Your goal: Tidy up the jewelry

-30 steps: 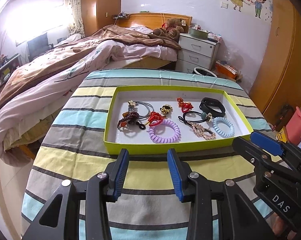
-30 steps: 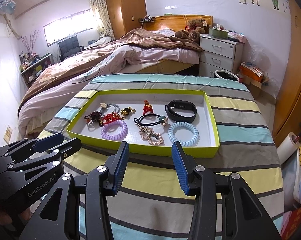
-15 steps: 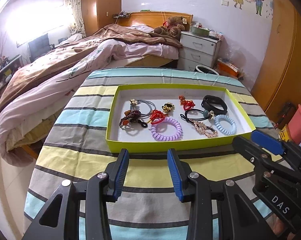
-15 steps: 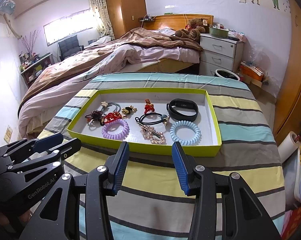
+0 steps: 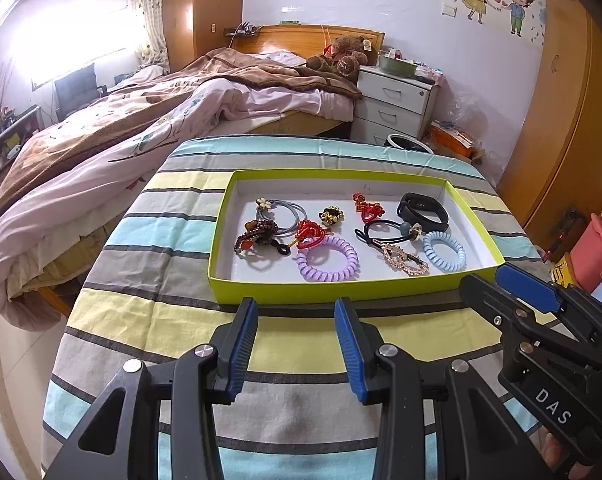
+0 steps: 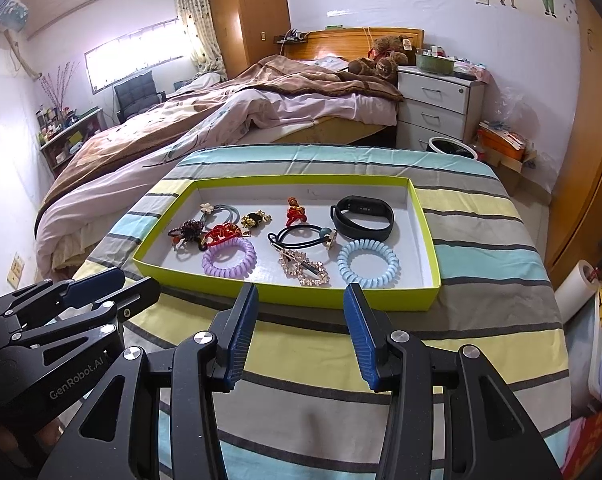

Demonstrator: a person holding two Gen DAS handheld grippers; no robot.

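A lime-green tray (image 5: 341, 290) (image 6: 285, 294) sits on the striped tablecloth and holds several jewelry pieces: a purple coil band (image 5: 327, 258) (image 6: 229, 257), a light blue coil band (image 5: 444, 250) (image 6: 367, 263), a black wristband (image 5: 422, 212) (image 6: 363, 216), a rhinestone clip (image 6: 303, 267), a red hair claw (image 6: 223, 234), a dark bead bracelet (image 5: 257, 234). My left gripper (image 5: 296, 310) is open and empty, just short of the tray's near wall. My right gripper (image 6: 300, 294) is open and empty at the same wall, and shows at the right in the left wrist view (image 5: 513, 286).
The table (image 6: 481, 320) is covered in a blue, yellow and grey striped cloth. A bed (image 5: 161, 120) lies behind and to the left. A white nightstand (image 6: 437, 112) and a wooden wardrobe (image 5: 561, 140) stand at the right.
Both grippers have drawn back slightly from the tray, which looks a little farther off. Both stay open and empty. Nothing in the tray has moved.
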